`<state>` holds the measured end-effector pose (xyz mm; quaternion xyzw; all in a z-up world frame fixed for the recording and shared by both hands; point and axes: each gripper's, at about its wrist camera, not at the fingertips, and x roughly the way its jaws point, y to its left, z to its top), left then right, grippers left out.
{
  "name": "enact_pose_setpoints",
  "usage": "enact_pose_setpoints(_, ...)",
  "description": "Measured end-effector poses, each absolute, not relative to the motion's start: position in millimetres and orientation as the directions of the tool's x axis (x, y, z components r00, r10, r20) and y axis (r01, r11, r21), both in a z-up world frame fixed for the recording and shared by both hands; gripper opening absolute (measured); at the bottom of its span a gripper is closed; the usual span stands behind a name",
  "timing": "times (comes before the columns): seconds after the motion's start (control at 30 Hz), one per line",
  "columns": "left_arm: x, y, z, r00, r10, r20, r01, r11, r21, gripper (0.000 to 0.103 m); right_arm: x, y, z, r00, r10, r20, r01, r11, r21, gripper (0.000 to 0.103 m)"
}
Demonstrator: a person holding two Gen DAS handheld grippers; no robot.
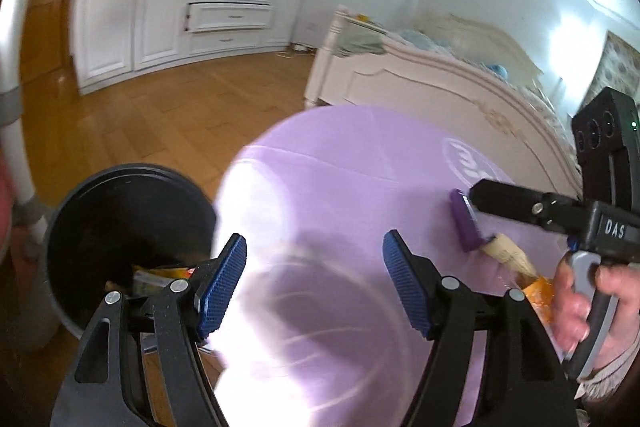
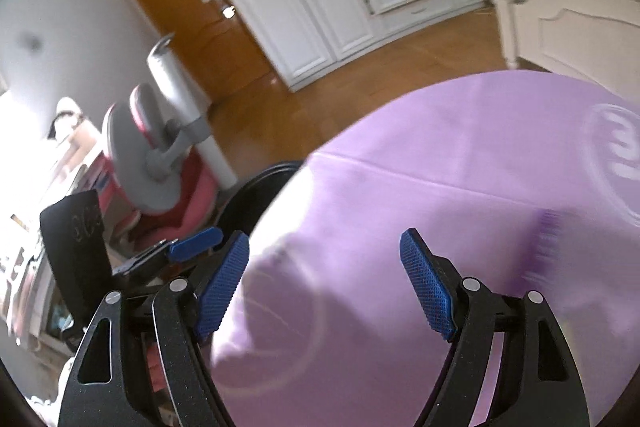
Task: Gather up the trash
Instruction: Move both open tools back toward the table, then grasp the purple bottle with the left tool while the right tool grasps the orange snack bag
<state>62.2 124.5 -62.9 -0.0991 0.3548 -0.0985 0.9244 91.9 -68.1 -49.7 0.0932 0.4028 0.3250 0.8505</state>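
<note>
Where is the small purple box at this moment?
In the left wrist view, the purple box lies on the lilac tablecloth, at the right, beside a cream paper roll and just under the right gripper's fingers.

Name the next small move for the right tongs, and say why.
Probably ease the right tongs toward the purple box and close on it. Both tongs are open and empty, the box still lies on the purple tablecloth, and the bin already holds wrappers.
</note>
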Motion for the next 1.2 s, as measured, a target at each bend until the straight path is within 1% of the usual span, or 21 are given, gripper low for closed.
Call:
enact_pose_setpoints(0.13, 74, 91, -63, 0.704, -0.292, -0.648, 0.169, 0.954, -0.247, 0.071, 82, -133, -47, 0.532, 0.577, -0.620, -0.436, 0.814, 0.383, 0.077)
enact_pose_setpoints(0.27, 91, 52, -64, 0.664, -0.349, -0.661, 0.236, 0.937, -0.256, 0.071, 68, -191, -52, 0.551, 0.536, -0.640, -0.434, 0.839, 0.329, 0.077)
enact_pose_setpoints(0.37, 105, 24, -68, 0.625, -0.381, -0.681, 0.271, 0.924, -0.269, 0.071, 55, -222, -60, 0.543, 0.511, -0.666, -0.452, 0.847, 0.281, 0.072)
enact_pose_setpoints(0.47, 116, 4, -74, 0.591, -0.406, -0.697, 0.298, 0.913, -0.280, 0.070, 40, -240, -69, 0.519, 0.496, -0.696, -0.484, 0.842, 0.238, 0.071)
enact_pose_setpoints(0.5, 121, -5, -77, 0.577, -0.413, -0.704, 0.310, 0.909, -0.280, 0.070, 36, -241, -71, 0.510, 0.500, -0.700, -0.493, 0.837, 0.238, 0.068)
enact_pose_setpoints(0.63, 135, -30, -86, 0.545, -0.410, -0.732, 0.334, 0.906, -0.259, 0.070, 13, -248, -74, 0.464, 0.572, -0.677, -0.570, 0.778, 0.267, 0.067)
enact_pose_setpoints(0.7, 143, -38, -91, 0.536, -0.395, -0.746, 0.333, 0.911, -0.243, 0.069, 3, -238, -73, 0.449, 0.594, -0.667, -0.615, 0.748, 0.252, 0.063)
enact_pose_setpoints(0.77, 149, -43, -94, 0.524, -0.389, -0.758, 0.329, 0.913, -0.241, 0.061, -7, -227, -74, 0.433, 0.615, -0.659, -0.658, 0.715, 0.235, 0.063)
enact_pose_setpoints(0.8, 152, -45, -98, 0.512, -0.386, -0.767, 0.328, 0.914, -0.241, 0.059, -10, -221, -75, 0.424, 0.620, -0.660, -0.676, 0.702, 0.224, 0.061)
enact_pose_setpoints(0.83, 153, -47, -99, 0.508, -0.381, -0.772, 0.325, 0.915, -0.238, 0.055, -14, -214, -78, 0.417, 0.617, -0.667, -0.696, 0.689, 0.202, 0.058)
enact_pose_setpoints(0.87, 154, -47, -101, 0.506, -0.375, -0.777, 0.322, 0.917, -0.233, 0.051, -16, -207, -77, 0.421, 0.604, -0.677, -0.706, 0.686, 0.173, 0.052)
enact_pose_setpoints(0.9, 155, -48, -101, 0.511, -0.364, -0.779, 0.319, 0.921, -0.221, 0.049, -18, -201, -81, 0.433, 0.580, -0.690, -0.712, 0.690, 0.133, 0.045)
enact_pose_setpoints(0.93, 155, -48, -101, 0.515, -0.356, -0.780, 0.319, 0.924, -0.211, 0.045, -20, -197, -83, 0.437, 0.563, -0.702, -0.715, 0.691, 0.109, 0.042)
enact_pose_setpoints(1.0, 155, -48, -100, 0.517, -0.349, -0.782, 0.318, 0.926, -0.203, 0.040, -22, -194, -88, 0.435, 0.550, -0.713, -0.722, 0.686, 0.089, 0.030)
enact_pose_setpoints(1.03, 156, -48, -100, 0.516, -0.348, -0.782, 0.316, 0.927, -0.203, 0.033, -23, -194, -89, 0.442, 0.552, -0.707, -0.724, 0.685, 0.082, 0.028)
enact_pose_setpoints(1.07, 158, -47, -100, 0.518, -0.344, -0.783, 0.313, 0.928, -0.201, 0.028, -24, -194, -88, 0.447, 0.559, -0.698, -0.726, 0.683, 0.082, 0.021)
enact_pose_setpoints(1.1, 159, -46, -100, 0.521, -0.342, -0.783, 0.311, 0.929, -0.199, 0.028, -24, -195, -87, 0.450, 0.564, -0.693, -0.725, 0.683, 0.085, 0.015)
enact_pose_setpoints(1.2, 160, -46, -101, 0.528, -0.341, -0.778, 0.304, 0.931, -0.202, 0.027, -24, -202, -80, 0.464, 0.595, -0.656, -0.718, 0.687, 0.115, 0.011)
